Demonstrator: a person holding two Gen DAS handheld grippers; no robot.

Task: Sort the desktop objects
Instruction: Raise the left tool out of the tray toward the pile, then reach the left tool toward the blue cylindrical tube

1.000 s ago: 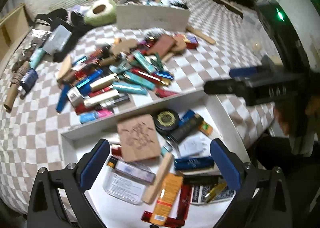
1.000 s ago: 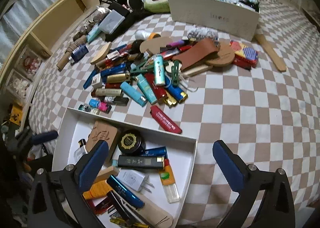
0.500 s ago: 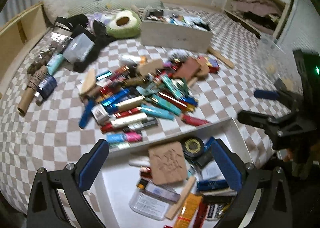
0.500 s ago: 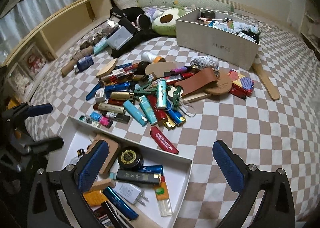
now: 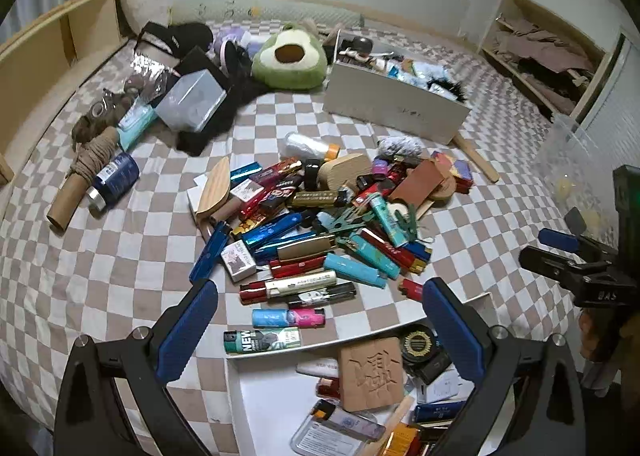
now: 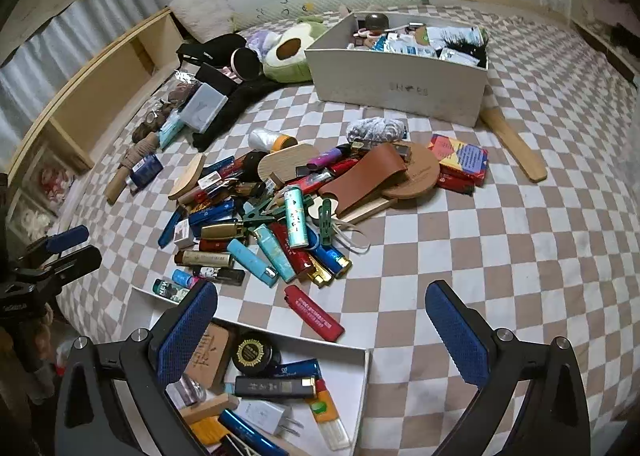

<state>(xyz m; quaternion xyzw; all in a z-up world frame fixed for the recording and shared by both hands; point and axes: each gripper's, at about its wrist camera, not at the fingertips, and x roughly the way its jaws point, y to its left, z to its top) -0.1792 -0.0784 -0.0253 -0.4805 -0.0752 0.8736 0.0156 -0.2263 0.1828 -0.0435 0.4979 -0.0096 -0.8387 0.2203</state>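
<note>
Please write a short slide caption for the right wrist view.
Open right gripper above white tray, facing lighter pile.

Glossy plastic lighters (image 5: 352,270); matt checked cloth cover (image 6: 500,256); carved wood block (image 5: 370,374); smooth white cardboard tray (image 6: 362,376)

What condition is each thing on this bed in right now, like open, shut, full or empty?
Left hand-held gripper: open, holding nothing.
Right hand-held gripper: open, holding nothing.
White tray: open, partly filled with small items.
Grey box: open, packed to the top.
Red lighter: lying flat, alone beside the tray.
Pile of lighters: loose, unsorted heap.
Avocado plush: lying by the box.
</note>
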